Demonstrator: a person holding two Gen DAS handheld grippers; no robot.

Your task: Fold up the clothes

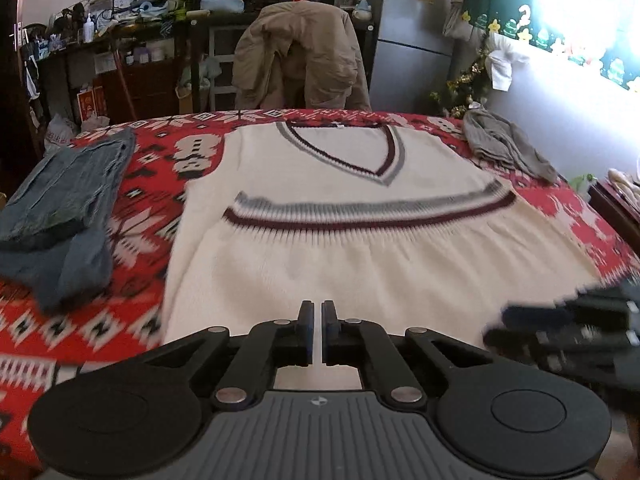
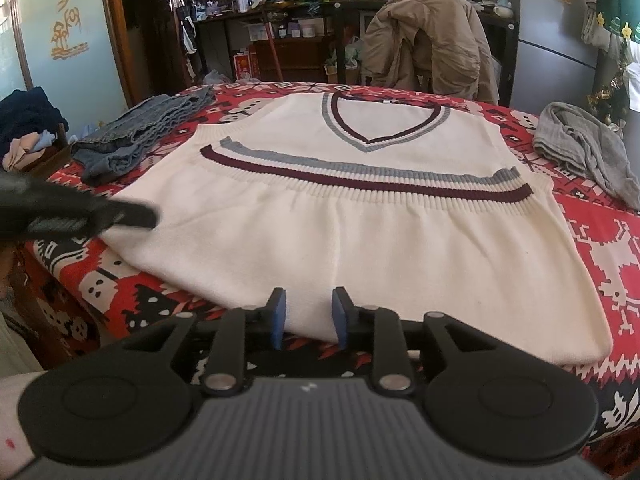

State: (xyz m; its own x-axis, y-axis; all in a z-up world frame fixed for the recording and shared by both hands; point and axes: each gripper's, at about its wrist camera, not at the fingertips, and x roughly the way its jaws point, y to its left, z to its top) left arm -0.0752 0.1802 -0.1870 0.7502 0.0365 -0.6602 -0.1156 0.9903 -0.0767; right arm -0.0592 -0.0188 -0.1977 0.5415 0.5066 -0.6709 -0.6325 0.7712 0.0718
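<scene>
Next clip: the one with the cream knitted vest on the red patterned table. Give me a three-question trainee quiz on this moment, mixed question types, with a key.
1. True or false: the vest is folded once, its striped hem brought up toward the V-neck.
2. Multiple choice: what lies on the cloth to the left of the vest, as seen from the right wrist view? A) grey garment B) jeans C) tan jacket
3. Fill in: the left hand-held gripper is shut; the right hand-held gripper stands ____ at the vest's near edge.

Key: 1 true. 2 B: the jeans lie left, the grey garment right, the tan jacket hangs on a chair behind. 3 open.
</scene>
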